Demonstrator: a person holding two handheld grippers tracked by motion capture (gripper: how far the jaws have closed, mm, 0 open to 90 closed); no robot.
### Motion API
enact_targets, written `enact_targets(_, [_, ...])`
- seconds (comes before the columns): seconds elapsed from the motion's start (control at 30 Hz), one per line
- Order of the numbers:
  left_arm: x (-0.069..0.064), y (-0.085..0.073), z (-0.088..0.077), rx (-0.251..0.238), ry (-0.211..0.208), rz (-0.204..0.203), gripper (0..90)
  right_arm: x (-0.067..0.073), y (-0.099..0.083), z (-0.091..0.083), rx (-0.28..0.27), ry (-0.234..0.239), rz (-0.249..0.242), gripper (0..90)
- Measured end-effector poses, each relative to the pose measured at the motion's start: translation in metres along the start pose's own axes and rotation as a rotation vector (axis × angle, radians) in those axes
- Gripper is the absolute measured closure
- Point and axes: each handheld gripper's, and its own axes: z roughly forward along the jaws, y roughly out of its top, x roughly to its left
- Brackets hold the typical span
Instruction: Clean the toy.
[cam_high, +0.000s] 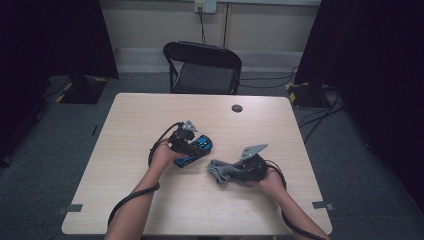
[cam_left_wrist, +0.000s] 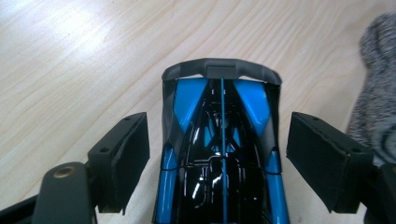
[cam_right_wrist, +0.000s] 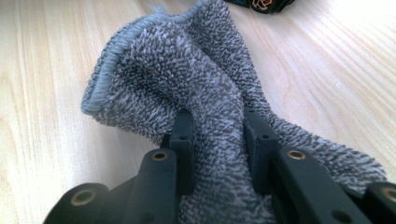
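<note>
A: How is the car (cam_left_wrist: 223, 154) going to handle?
B: Hard, glossy, probably slippery; I'd be gripping its flanks. It's lying on the bench (cam_high: 150, 115) between the left claw's (cam_left_wrist: 219, 163) wide-open jaws, pads not touching.
A: And the cloth (cam_right_wrist: 205, 84)?
B: Soft, light, bunching up; the right claw (cam_right_wrist: 218, 140) is pinching a fold, the rest resting on the bench just beside the car

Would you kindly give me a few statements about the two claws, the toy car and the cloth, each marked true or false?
1. The right claw is shut on the grey cloth. True.
2. The left claw clamps the blue and black toy car. False: its jaws stand apart from the car's sides.
3. The cloth lies flat and spread out. False: it is bunched up.
4. A black chair stands beyond the table. True.
</note>
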Motion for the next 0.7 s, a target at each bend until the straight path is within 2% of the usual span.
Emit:
enact_targets(0.13, [0.0,0.0,0.009,0.002,-0.023,0.004,21.0,-0.001,-0.001,0.0,-0.005,0.003,0.007,69.6])
enact_targets(0.23, [-0.001,0.0,0.014,0.041,-0.017,0.028,20.9,-0.001,0.0,0.0,-0.004,0.003,0.009,69.6])
enact_targets(0.43, [0.001,0.0,0.024,0.056,-0.029,-0.018,22.0,-0.001,-0.001,0.0,-0.011,0.009,0.017,69.6])
enact_targets(0.5, [0.002,0.0,0.024,0.063,-0.026,0.0,22.1,-0.002,-0.002,0.0,-0.013,0.011,0.02,69.6])
enact_targets(0.7, [0.0,0.003,0.028,0.065,-0.015,-0.004,21.5,-0.002,-0.002,0.0,-0.016,0.014,0.025,69.6])
